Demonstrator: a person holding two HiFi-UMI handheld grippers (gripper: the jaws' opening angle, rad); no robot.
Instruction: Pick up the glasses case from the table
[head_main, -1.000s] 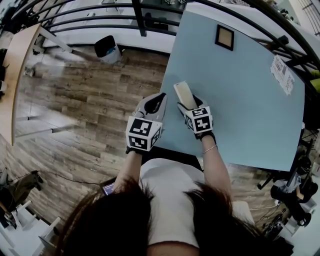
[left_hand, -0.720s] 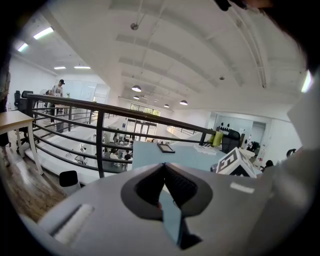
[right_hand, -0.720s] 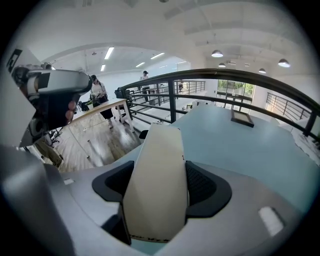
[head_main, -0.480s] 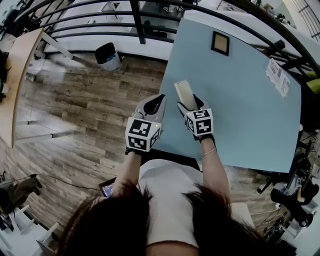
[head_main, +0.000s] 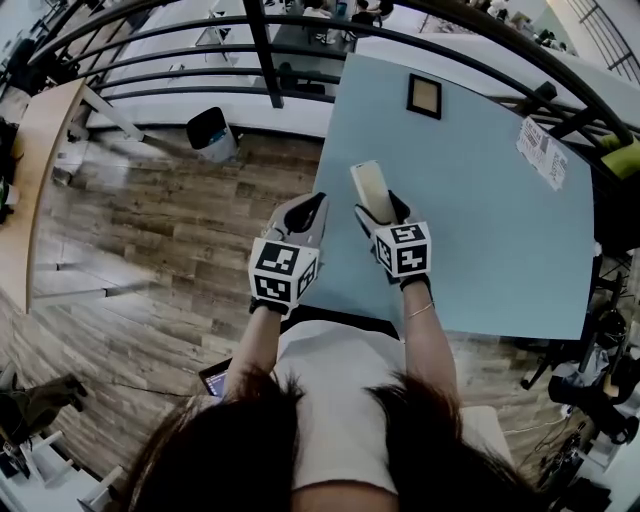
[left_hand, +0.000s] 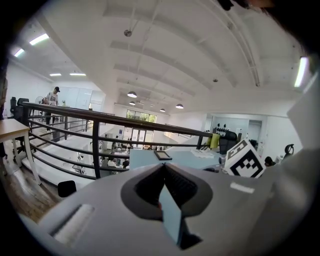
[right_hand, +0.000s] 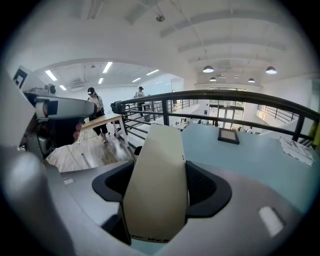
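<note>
The glasses case (head_main: 368, 188) is a beige oblong case, and my right gripper (head_main: 379, 208) is shut on its near end. It sticks out past the jaws, over the near left part of the pale blue table (head_main: 480, 220). In the right gripper view the case (right_hand: 157, 185) fills the gap between the two dark pads. My left gripper (head_main: 310, 208) hangs beside it at the table's left edge. Its jaws are shut with nothing between them, and in the left gripper view their tips meet at the left gripper (left_hand: 162, 170).
A small dark picture frame (head_main: 424, 96) lies at the table's far side and a white printed sheet (head_main: 541, 152) at its far right. A black railing (head_main: 250, 40) runs behind the table. Below it to the left are a wooden floor and a dark bin (head_main: 212, 132).
The head view has drifted, so the table sits a little lower and further left. Both grippers keep the same pose, and the case stays in the right one.
</note>
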